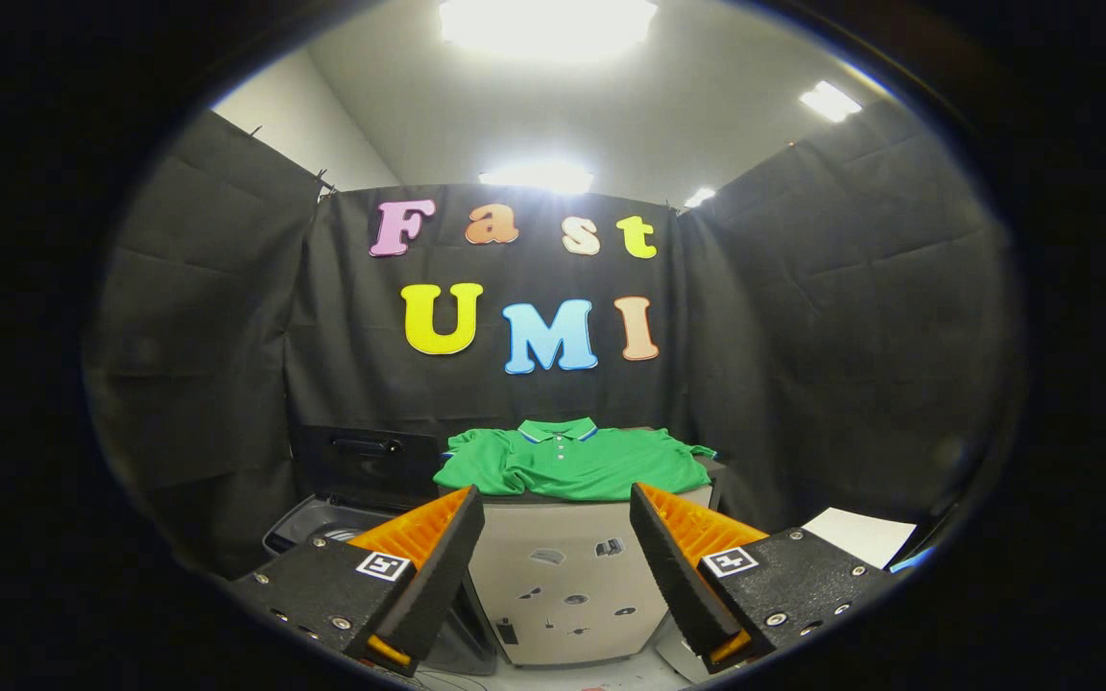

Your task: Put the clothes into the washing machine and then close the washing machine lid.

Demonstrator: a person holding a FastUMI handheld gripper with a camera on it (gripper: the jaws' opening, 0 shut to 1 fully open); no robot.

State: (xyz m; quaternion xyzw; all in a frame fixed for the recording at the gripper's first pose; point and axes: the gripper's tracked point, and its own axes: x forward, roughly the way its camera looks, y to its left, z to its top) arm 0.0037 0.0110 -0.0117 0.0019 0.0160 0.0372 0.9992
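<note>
Tool [558, 518] released, spread wide; green shirt [567, 463] beyond on cabinet [567, 566]; washer [342, 509], apparently lid-up, beside.

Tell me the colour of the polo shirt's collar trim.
Blue and white trim on the folded green polo shirt, in the gripper view.

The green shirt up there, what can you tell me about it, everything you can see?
The green shirt is a polo of soft-looking cloth, with a collar edged in a lighter stripe and a short row of buttons. It lies spread flat, front up, on top of a pale box-like unit, its sleeves and hem draping over the top edge. It sits beyond the open claw, whose fingers touch nothing.
</note>
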